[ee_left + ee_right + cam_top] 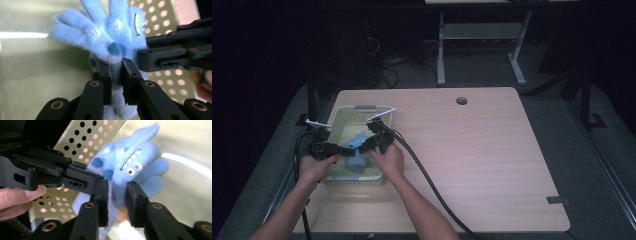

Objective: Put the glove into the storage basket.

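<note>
A light-blue plush monster toy (pixel 357 151) with darker spots, white teeth and googly eyes hangs inside a pale yellow-green perforated basket (pixel 341 115) at the table's left. In the left gripper view my left gripper (pixel 116 75) is shut on a thin fold of the toy (pixel 100 37). From the opposite side, my right gripper (pixel 117 195) has the toy (pixel 125 167) between its jaws, but they stand wider apart and the fabric sits loosely there. In the high view the left gripper (pixel 343 149) and right gripper (pixel 364 145) face each other over the basket.
The basket sits near the left edge of a light wooden table (pixel 492 165). Thick black cables (pixel 432 185) trail from the grippers toward the front edge. A round cable hole (pixel 461 100) lies at the back. A desk frame (pixel 477 45) stands beyond the table.
</note>
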### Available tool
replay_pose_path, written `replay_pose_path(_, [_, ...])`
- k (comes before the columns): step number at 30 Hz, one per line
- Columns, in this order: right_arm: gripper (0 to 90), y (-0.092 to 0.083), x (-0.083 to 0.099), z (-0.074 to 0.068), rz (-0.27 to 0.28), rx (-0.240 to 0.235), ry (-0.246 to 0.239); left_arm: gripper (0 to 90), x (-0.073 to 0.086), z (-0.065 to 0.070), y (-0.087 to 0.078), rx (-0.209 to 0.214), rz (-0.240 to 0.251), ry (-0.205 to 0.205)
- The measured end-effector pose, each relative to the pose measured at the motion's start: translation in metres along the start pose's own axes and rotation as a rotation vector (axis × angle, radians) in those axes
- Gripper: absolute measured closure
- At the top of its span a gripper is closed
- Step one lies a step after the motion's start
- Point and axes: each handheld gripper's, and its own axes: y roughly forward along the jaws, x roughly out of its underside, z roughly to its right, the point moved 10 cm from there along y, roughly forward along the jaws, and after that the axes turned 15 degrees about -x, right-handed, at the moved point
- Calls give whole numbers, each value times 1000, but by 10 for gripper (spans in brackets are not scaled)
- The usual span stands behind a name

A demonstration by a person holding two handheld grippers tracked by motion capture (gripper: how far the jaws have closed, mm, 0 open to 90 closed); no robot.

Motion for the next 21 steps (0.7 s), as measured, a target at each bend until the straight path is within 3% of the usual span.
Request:
replay_pose_path(1, [693, -2, -2, 0, 0, 38, -17, 791, 0, -1, 1, -15, -6, 10])
replay_pose_path(3, [691, -5, -3, -2, 1, 59, -34, 791, 3, 0, 6, -59, -47, 31])
replay_pose_path(5, [691, -7, -4, -4, 4, 77, -52, 790, 3, -1, 7, -66, -57, 39])
replay_pose_path(10, [691, -12, -6, -8, 2, 85, -67, 788, 4, 0, 13, -125, -92, 42])
replay_pose_path(11, [691, -13, -6, -9, 4, 83, -69, 775, 5, -4, 14, -143, -110, 60])
replay_pose_path(13, [691, -16, -6, -10, 5, 82, -76, 751, 6, -4, 15, -145, -121, 62])
replay_pose_path(18, [692, -20, -8, -13, 10, 75, -80, 684, 5, -10, 13, -188, -122, 54])
replay_pose_path(21, [692, -23, -9, -16, 19, 63, -82, 665, 3, -16, 8, -191, -108, 42])
